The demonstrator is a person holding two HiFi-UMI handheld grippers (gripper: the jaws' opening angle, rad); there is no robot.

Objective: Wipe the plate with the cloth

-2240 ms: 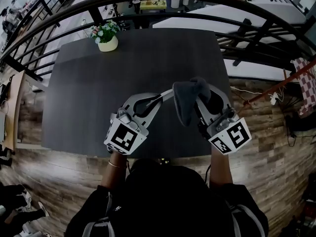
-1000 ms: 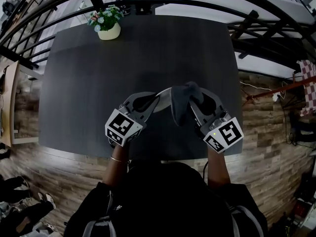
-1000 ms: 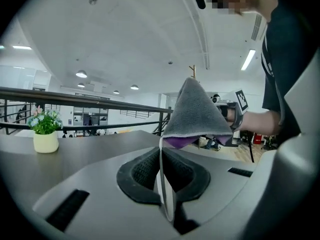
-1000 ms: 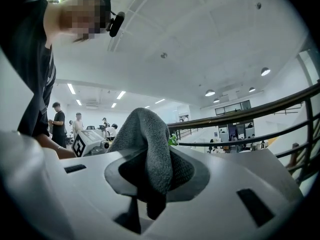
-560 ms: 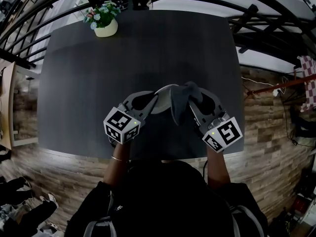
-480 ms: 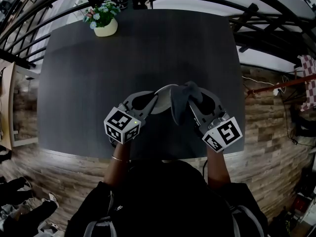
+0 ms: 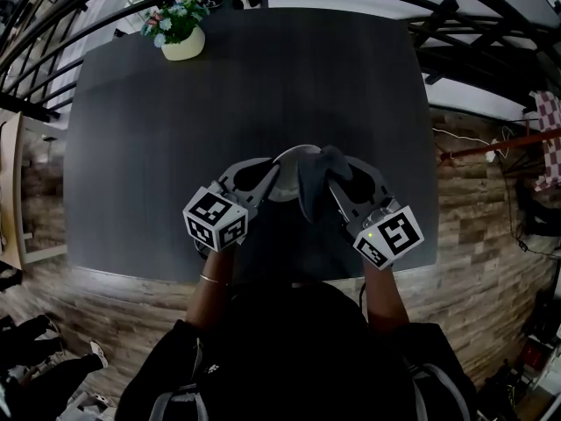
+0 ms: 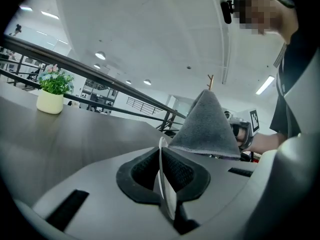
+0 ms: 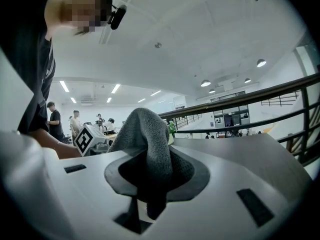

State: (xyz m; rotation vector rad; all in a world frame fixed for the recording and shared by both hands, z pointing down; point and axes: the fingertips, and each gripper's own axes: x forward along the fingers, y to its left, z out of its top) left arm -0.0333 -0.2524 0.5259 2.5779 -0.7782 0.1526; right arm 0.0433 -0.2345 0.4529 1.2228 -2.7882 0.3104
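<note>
Over the near middle of the dark table (image 7: 175,103), my left gripper (image 7: 272,175) is shut on the rim of a white plate (image 7: 289,167), held edge-on between its pads in the left gripper view (image 8: 162,184). My right gripper (image 7: 331,181) is shut on a grey cloth (image 7: 314,182), which drapes over the plate's right side. In the left gripper view the cloth (image 8: 205,129) rises as a grey peak just beyond the plate. In the right gripper view the cloth (image 9: 147,149) bunches between the jaws and hides the plate.
A small pot of flowers (image 7: 178,32) stands at the table's far left corner. Black railings (image 7: 456,51) curve round the far and right sides. Wood flooring (image 7: 473,209) lies to the right of the table. The person's dark torso (image 7: 289,358) fills the near edge.
Both grippers have sunk a little toward the table, with plate and cloth still held. The left gripper has rolled, so the plate now sits flatter. The cloth stays against the plate.
</note>
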